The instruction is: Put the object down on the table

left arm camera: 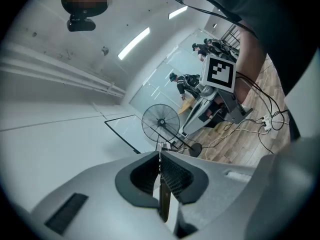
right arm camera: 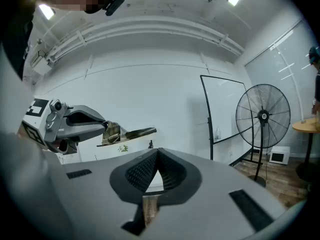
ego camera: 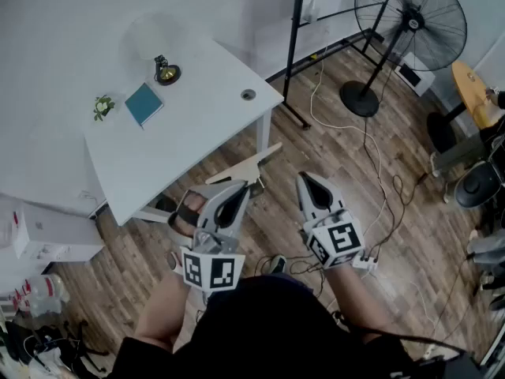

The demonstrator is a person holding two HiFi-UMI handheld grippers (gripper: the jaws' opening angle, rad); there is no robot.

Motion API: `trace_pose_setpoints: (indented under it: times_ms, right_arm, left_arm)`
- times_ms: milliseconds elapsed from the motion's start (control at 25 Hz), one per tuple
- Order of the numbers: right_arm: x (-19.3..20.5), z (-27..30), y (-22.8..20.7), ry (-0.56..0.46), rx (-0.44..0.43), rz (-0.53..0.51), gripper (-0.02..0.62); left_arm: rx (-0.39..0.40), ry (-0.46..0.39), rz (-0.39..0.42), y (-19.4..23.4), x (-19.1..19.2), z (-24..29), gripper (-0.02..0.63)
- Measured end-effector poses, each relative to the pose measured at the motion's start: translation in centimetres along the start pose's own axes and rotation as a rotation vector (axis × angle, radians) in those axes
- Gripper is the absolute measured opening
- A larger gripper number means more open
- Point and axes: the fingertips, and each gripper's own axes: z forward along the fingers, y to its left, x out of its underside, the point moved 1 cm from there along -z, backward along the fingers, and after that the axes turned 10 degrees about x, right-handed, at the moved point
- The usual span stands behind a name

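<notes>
Over the brown wood-plank floor point(ego camera: 339, 144), just off the near corner of the white rectangular table point(ego camera: 201, 136): holding the grey plastic left gripper point(ego camera: 235, 189) roughly level, jaws clamped on a thin, flat, tan pointed piece point(ego camera: 254, 166). Pinching it by the wide back end and leaving the narrow tip free to jut toward the table edge. Probably the handiest grip for laying it flat on the top. Not down yet: hanging in mid-air, apart from the tabletop as far as the head view tells.

Alongside, carrying the matching grey right gripper point(ego camera: 308, 181) with jaws pressed together on nothing. Spare for now, by the look of it, held off to the right and out of the piece's path.

Further out on the table: a teal flat book point(ego camera: 144, 103), a small green sprig point(ego camera: 102, 106) and a dark little ornament on a round base point(ego camera: 166, 71), all grouped toward the far left part. Beyond the table, a black pedestal fan point(ego camera: 410, 22) and loose cables across the planks.

Hard to call the piece's material: pale from above, mottled and dark from below in the right gripper view. Showing only a sliver edge-on between the pads in the left gripper view, with the held end buried in the jaws.
</notes>
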Motion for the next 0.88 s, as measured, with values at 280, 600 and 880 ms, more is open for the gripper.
trace_pose_setpoints:
  times_ms: [280, 600, 880]
  right_arm:
    - [0.2, 0.9, 4.0, 0.016, 0.049, -0.005, 0.005]
    - [-0.9, 2.8, 11.9, 0.019, 0.118, -0.016, 0.006]
    - [-0.4, 2.9, 17.8, 0.049, 0.158, -0.052, 0.006]
  left_arm:
    - [0.009, -0.039, 0.01, 1.4, 2.7, -3.7, 0.012]
    - [0.008, -0.099, 0.005, 4.4, 8.8, -9.8, 0.011]
    - [-0.027, -0.135, 0.002, 6.9, 13.5, -14.1, 0.011]
